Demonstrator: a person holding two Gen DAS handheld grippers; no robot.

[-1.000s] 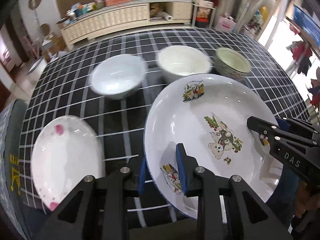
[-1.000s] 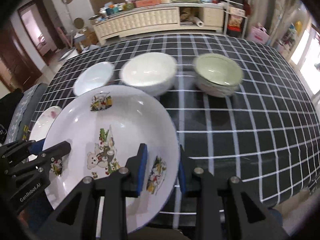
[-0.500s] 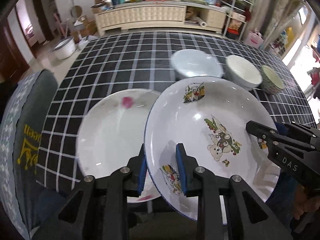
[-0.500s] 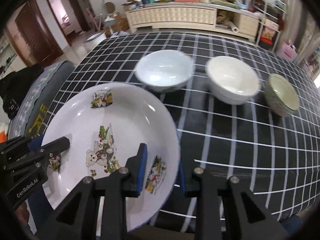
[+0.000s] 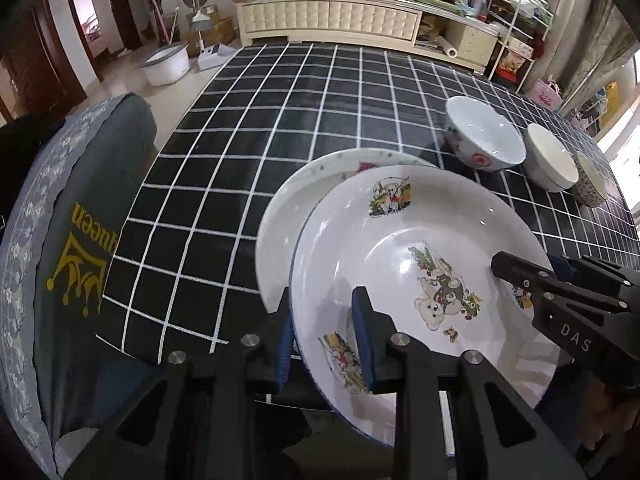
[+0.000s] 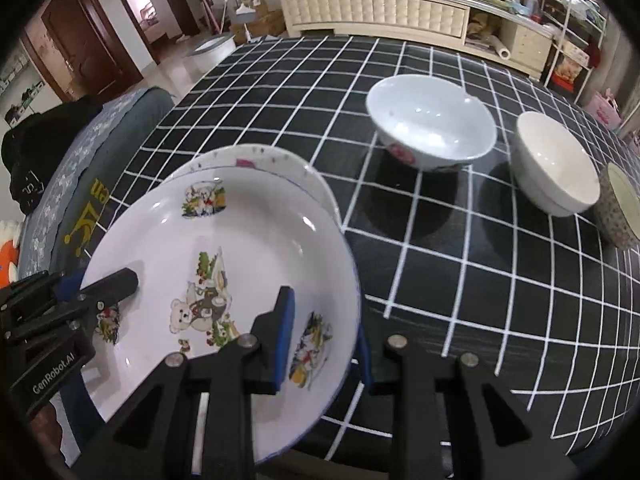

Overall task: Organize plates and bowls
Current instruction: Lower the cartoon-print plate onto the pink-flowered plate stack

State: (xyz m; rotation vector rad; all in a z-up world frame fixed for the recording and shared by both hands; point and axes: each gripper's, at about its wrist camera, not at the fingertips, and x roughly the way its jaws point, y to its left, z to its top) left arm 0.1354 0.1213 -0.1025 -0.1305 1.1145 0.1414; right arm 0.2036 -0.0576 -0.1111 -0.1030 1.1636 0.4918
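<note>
Both grippers hold one large white plate with bear pictures (image 5: 420, 248) (image 6: 224, 256) by opposite rims. My left gripper (image 5: 326, 320) is shut on its near-left rim, and my right gripper (image 6: 324, 320) is shut on its right rim. The plate hovers over a plainer white plate with pink marks (image 5: 288, 208) (image 6: 256, 158) that lies on the table. Only that plate's far and left edge shows. Three bowls stand in a row to the right: a pale blue one (image 5: 484, 140) (image 6: 430, 120), a white one (image 5: 550, 158) (image 6: 556, 162), and a patterned one (image 5: 592, 184) (image 6: 620, 204).
The table has a black cloth with white grid lines (image 5: 280, 120) (image 6: 460, 280). A grey cushioned seat with gold print (image 5: 72, 240) stands at the table's left edge. A cream sideboard (image 5: 332, 20) with clutter is beyond the far edge.
Both grippers have carried the bear plate left. It now covers most of the pink-marked plate, which lay beside it before. The bowls have shifted right in view.
</note>
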